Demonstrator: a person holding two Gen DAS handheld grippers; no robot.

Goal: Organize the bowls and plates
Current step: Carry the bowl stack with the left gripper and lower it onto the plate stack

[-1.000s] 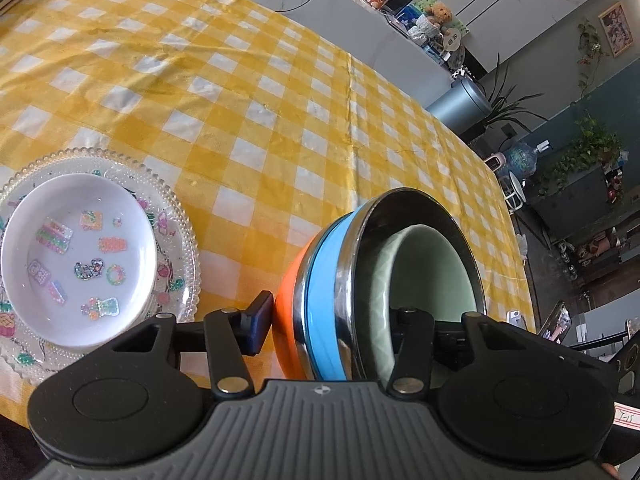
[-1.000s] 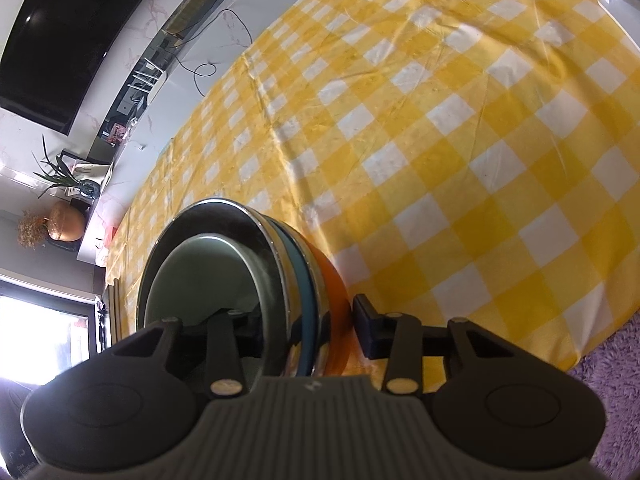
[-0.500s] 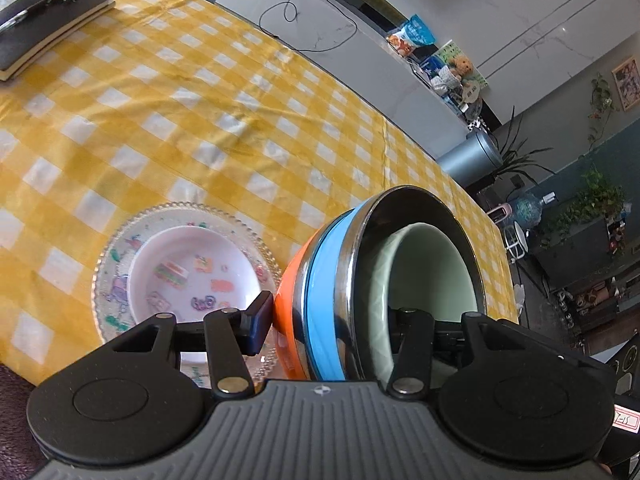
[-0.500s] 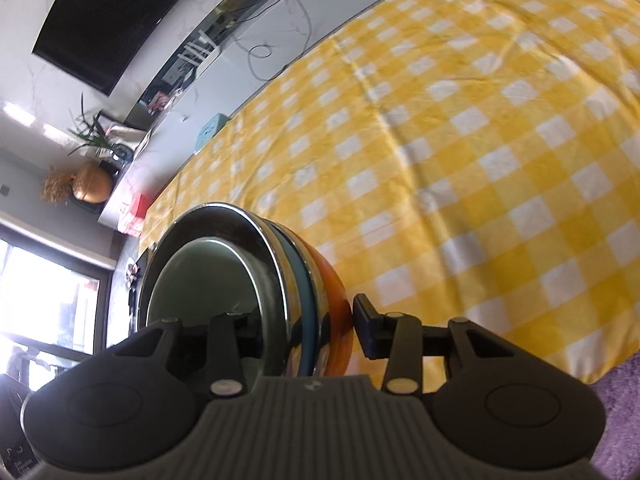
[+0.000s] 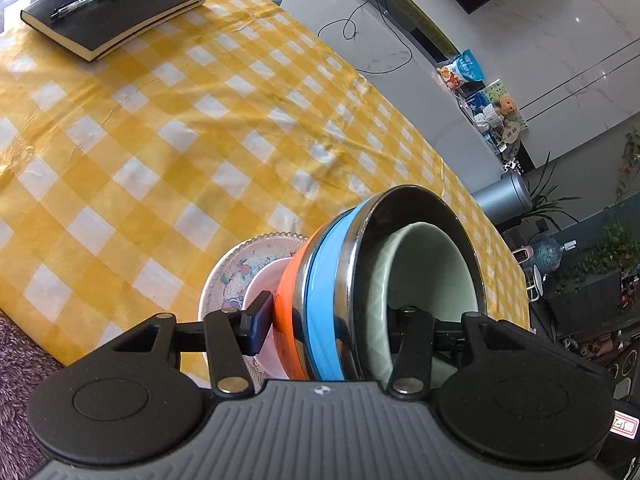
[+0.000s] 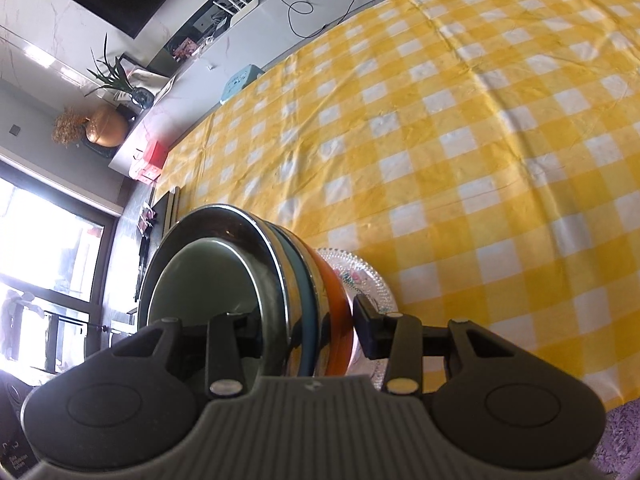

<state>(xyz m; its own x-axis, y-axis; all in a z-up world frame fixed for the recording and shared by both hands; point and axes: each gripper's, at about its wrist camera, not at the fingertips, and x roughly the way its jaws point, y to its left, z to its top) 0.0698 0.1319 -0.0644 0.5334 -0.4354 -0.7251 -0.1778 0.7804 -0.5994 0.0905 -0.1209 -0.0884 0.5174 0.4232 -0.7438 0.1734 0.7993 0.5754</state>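
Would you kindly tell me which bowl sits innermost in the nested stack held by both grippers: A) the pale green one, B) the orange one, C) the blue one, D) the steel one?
A: the pale green bowl nests inside the steel bowl, with the blue bowl and orange bowl outside.

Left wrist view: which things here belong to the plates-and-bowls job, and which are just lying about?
Job:
- nested bowl stack, clamped by left tongs and right tongs
- glass plate
- white dish on it

Lying about:
- black notebook
- pen
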